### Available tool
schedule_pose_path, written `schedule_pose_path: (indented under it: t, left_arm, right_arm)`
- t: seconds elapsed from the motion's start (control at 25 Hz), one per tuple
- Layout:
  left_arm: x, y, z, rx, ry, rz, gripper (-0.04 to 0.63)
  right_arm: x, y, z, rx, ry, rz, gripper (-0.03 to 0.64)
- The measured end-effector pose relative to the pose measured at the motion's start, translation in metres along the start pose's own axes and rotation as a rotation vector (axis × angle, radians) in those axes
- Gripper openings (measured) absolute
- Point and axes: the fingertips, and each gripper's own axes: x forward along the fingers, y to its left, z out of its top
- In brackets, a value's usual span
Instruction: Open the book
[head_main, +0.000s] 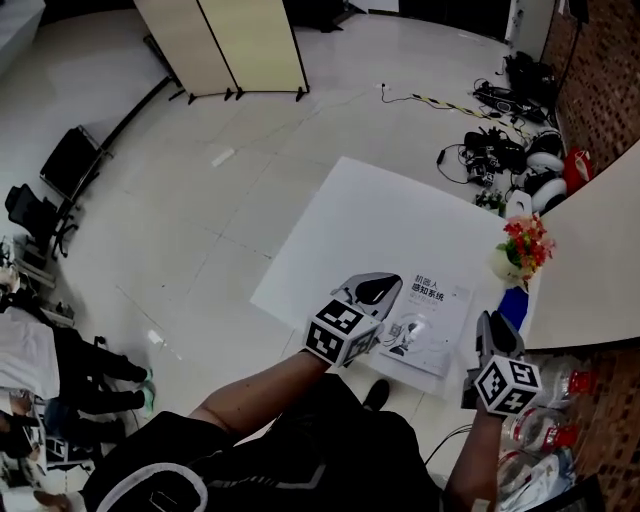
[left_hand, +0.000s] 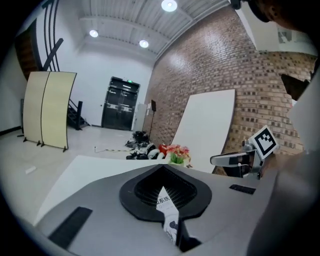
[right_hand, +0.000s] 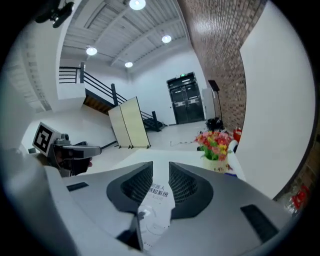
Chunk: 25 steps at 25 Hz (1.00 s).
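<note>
Book (head_main: 432, 322) is laid flat on the white worktop (head_main: 340, 215), long axis roughly 12 to 6 o'clock. Left tongs (head_main: 377, 290) are drawn together at its 9 o'clock edge (the nearer pair, judged best placed for the cover); right tongs (head_main: 489, 322) are held apart off its 3 o'clock side.

Bright, even light from ceiling lamps (left_hand: 169, 5); sharp focus, fisheye edges curved and dark.
</note>
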Motion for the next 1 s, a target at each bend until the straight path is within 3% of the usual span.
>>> schedule_pose_path:
  t: [0.2, 0.44, 0.68, 1.0]
  left_arm:
    - [0.036, 0.012, -0.049, -0.053, 0.133, 0.01, -0.005]
    - [0.073, 0.024, -0.124, -0.08, 0.312, -0.009, -0.005]
    - [0.085, 0.023, -0.166, -0.112, 0.416, -0.05, -0.005]
    - [0.09, 0.029, -0.173, -0.105, 0.429, -0.055, -0.005]
  right_arm:
    - [0.039, -0.026, -0.094, 0.135, 0.224, -0.021, 0.06]
    - [0.064, -0.044, -0.178, 0.231, 0.415, -0.072, 0.095]
    - [0.075, -0.05, -0.211, 0.272, 0.498, -0.107, 0.095]
    - [0.078, -0.05, -0.215, 0.279, 0.532, -0.143, 0.094]
